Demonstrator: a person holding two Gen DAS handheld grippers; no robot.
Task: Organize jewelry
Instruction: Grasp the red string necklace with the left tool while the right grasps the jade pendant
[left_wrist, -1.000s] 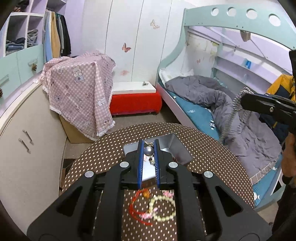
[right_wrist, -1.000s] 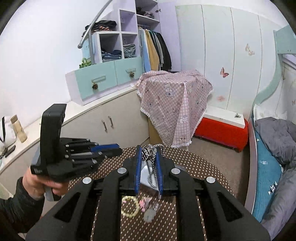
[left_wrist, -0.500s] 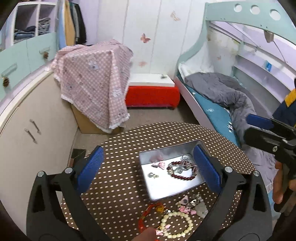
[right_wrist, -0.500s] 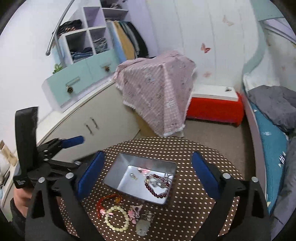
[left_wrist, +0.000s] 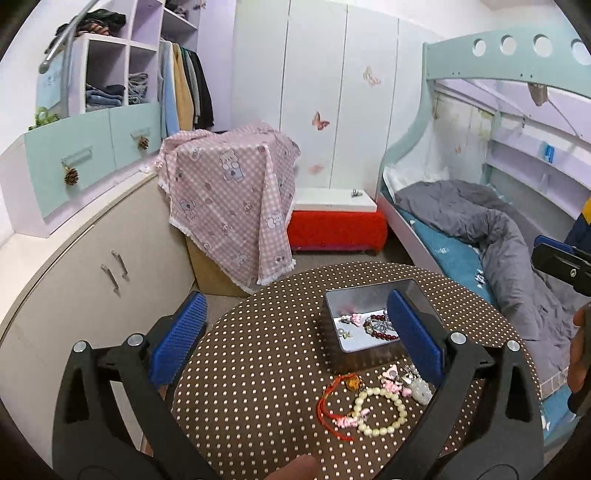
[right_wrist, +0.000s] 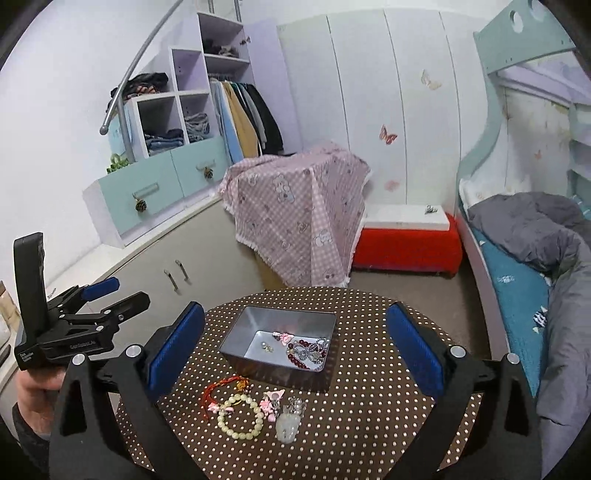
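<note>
Both of your grippers are spread wide and hold nothing: the left gripper (left_wrist: 295, 341) hovers above the near side of the table (left_wrist: 258, 332), and the right gripper (right_wrist: 295, 347) hangs over the tin (right_wrist: 236, 341), its pads framing the tin on either side in the right wrist view. The tin sits toward the far half of the table and already holds a dark red bead string (right_wrist: 297, 354) tangled with a silver chain (right_wrist: 316, 349), a pink charm (right_wrist: 283, 336) and a small stud (right_wrist: 266, 346). Four pieces remain on the cloth just in front of the tin: a red cord (right_wrist: 218, 387) with an amber bead, a pearl bracelet (right_wrist: 240, 415) with pink charms, a pink bow (right_wrist: 271, 402) and a clear pendant (right_wrist: 288, 424) with a silver cap. They lie close together, and the cord appears to touch the bracelet. By this layout, the task is roughly half complete and you are between picks, selecting the next item. The pendant is the most isolated and nearest the right gripper; the cord and bracelet are better placed for the left. For the next move, lower one gripper straight down over a single piece, align the pads across its narrowest part, and close only when both pads clear the neighbouring items. Expect the bracelet to sag and the cord to drag along if they are entangled; lift slowly and check before carrying it over the tin.
</note>
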